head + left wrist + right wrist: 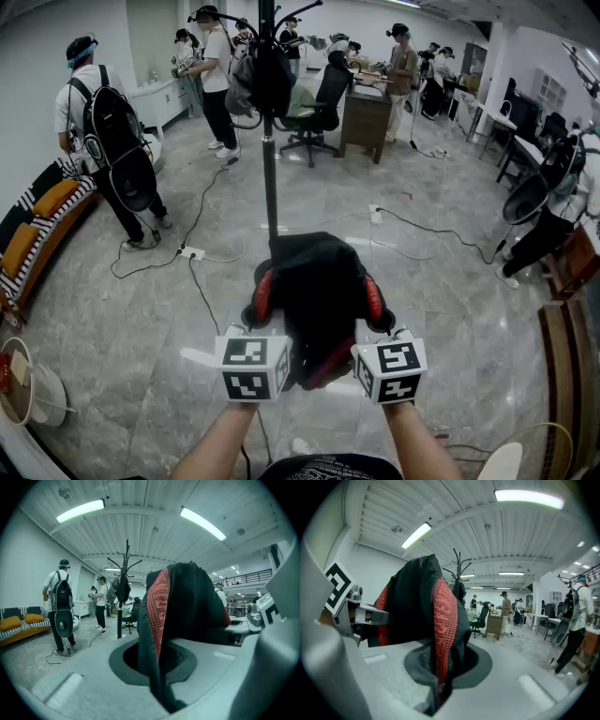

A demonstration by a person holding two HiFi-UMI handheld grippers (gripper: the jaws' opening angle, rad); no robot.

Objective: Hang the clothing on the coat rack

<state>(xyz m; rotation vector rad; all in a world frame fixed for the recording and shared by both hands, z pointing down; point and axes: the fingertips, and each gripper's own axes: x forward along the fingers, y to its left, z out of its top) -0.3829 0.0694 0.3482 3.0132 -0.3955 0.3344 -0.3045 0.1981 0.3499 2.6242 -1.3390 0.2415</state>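
**Head view.** Black fabric garment w/ red knitted trim [319,281] is held up in front of the person, well above the grey marble-tile floor [441,281]. Its L edge is clamped by the left gripper [259,317], its R edge by the right gripper [379,317]. A red trim strip [263,295] is seen just beside each gripper. The fabric hangs in a fold between the two marker cubes [251,367], and a red edge shows at its lowest part.

**Left gripper view.** Jaws are closed on the cloth. Black fabric + red strip are pinched in the slot, rise up from it and are draped over to the R.

**Right gripper view.** Same grip: jaws are pressed together on black fabric w/ red strip. The cloth rises and leans L toward the other gripper.

**Rack.** Tall black metal coat rack w/ curved hooks [269,159] stands straight ahead, beyond the garment. Its base is hidden behind the cloth. The garment is apart from the rack and not yet hung. Dark + grey items [258,82] are already hung near the rack's top.

**Surroundings.**
- A person w/ black backpack [105,127] is seen at L, near an orange-cushioned striped sofa [37,220].
- A white power strip w/ cables [191,251] lies on the floor L of the rack.
- A black office chair [317,103] and a brown wooden desk [366,112] are seen behind the rack.
- Other people [403,66] are standing at the far end of the room.
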